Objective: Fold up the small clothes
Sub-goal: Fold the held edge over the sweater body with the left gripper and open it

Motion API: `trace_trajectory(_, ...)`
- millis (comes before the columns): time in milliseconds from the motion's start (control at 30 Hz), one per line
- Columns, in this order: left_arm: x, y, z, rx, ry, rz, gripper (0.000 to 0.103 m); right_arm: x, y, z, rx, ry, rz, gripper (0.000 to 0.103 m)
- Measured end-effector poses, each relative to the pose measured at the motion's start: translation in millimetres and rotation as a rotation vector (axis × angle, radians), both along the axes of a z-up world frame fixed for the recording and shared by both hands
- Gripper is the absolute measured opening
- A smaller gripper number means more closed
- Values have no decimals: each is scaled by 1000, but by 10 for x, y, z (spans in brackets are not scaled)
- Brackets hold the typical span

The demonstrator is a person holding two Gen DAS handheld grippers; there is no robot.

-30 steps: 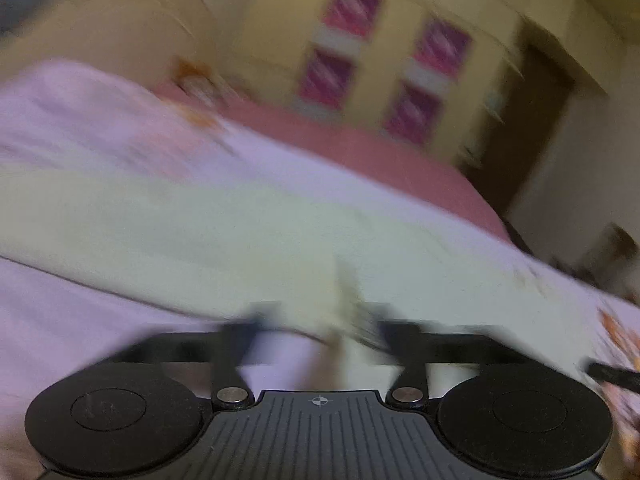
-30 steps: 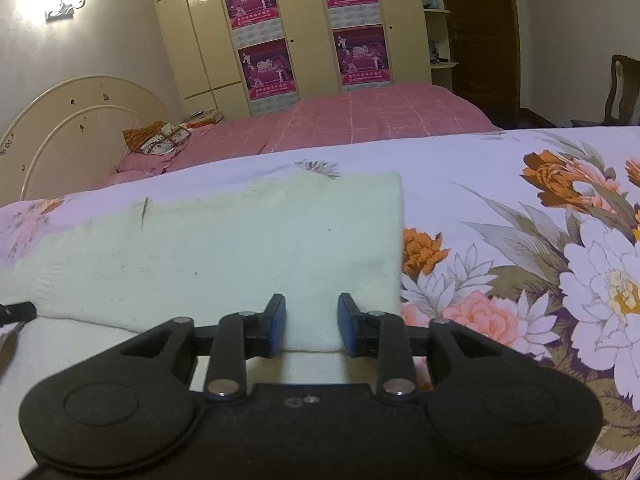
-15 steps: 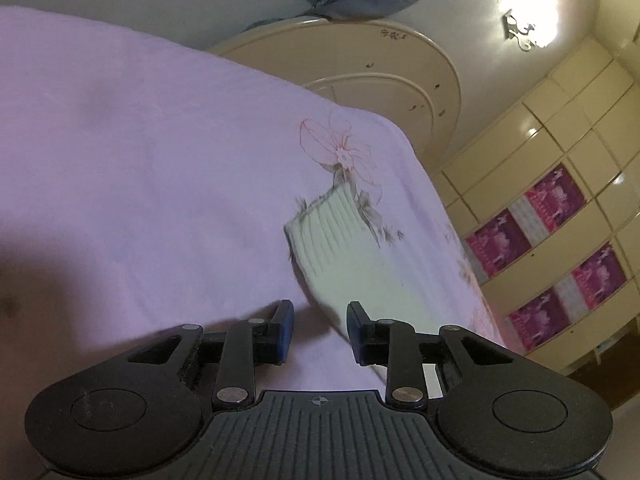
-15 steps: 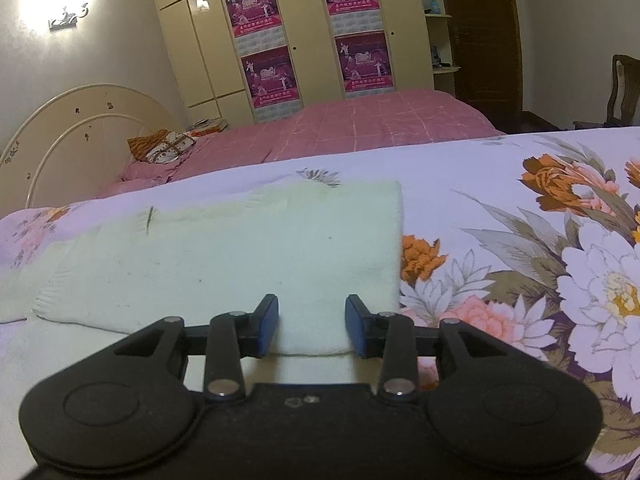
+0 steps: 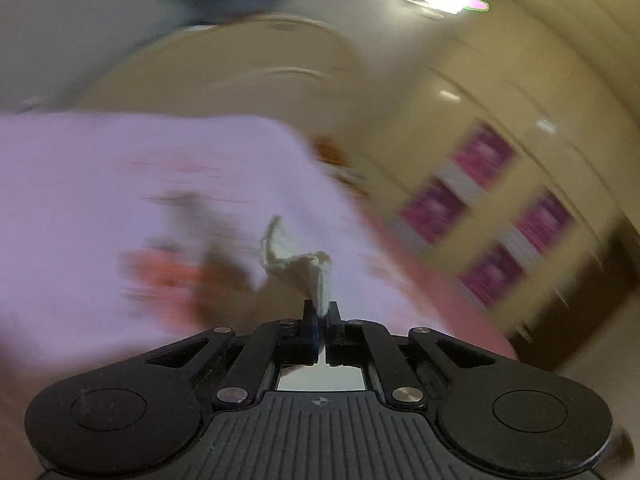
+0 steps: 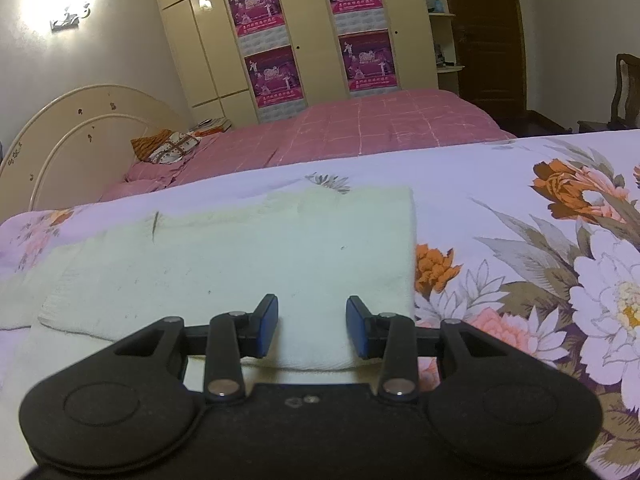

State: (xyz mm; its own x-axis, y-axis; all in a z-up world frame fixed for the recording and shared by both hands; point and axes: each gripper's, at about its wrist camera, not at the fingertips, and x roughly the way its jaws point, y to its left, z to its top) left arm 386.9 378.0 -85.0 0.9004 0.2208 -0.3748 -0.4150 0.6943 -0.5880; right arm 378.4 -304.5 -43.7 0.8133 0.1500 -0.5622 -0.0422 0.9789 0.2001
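A pale cream knit garment [image 6: 248, 264] lies flat on the floral bedspread [image 6: 520, 216], partly folded over itself. My right gripper [image 6: 312, 326] is open and hovers low over the garment's near edge, touching nothing. In the blurred left wrist view my left gripper [image 5: 320, 314] is shut on a bunched end of the cream garment [image 5: 310, 270], which sticks up from between the fingers above the lilac bedspread [image 5: 100, 184].
A second bed with a pink cover [image 6: 360, 132] stands behind, with a cream headboard [image 6: 88, 120] at the left. Wardrobes with pink posters [image 6: 272, 76] line the back wall. A dark door [image 6: 488, 32] and a chair [image 6: 626, 88] are at the right.
My left gripper has closed on the end of the cream garment and is swinging fast, blurring its view. My right gripper stays open and has barely moved.
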Motion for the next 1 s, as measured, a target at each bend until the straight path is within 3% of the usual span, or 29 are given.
trace_trajectory(100, 278, -445, 148, 55, -29, -111, 3, -10, 37, -12, 2, 3, -5, 37)
trace_trajectory(300, 753, -1303, 219, 55, -47, -272, 3, -21, 103, 13, 11, 7, 2, 37)
trace_trajectory(467, 993, -1851, 230, 50, -36, -354, 3, -33, 92, 32, 20, 4, 0, 38)
trace_trajectory(567, 1099, -2146, 215, 88, -8, -404, 3, -56, 56, 28, 29, 6, -4, 38)
trace_trajectory(1000, 728, -3167, 230, 248, 116, -556, 3, -60, 108, 86, 94, -11, 23, 38)
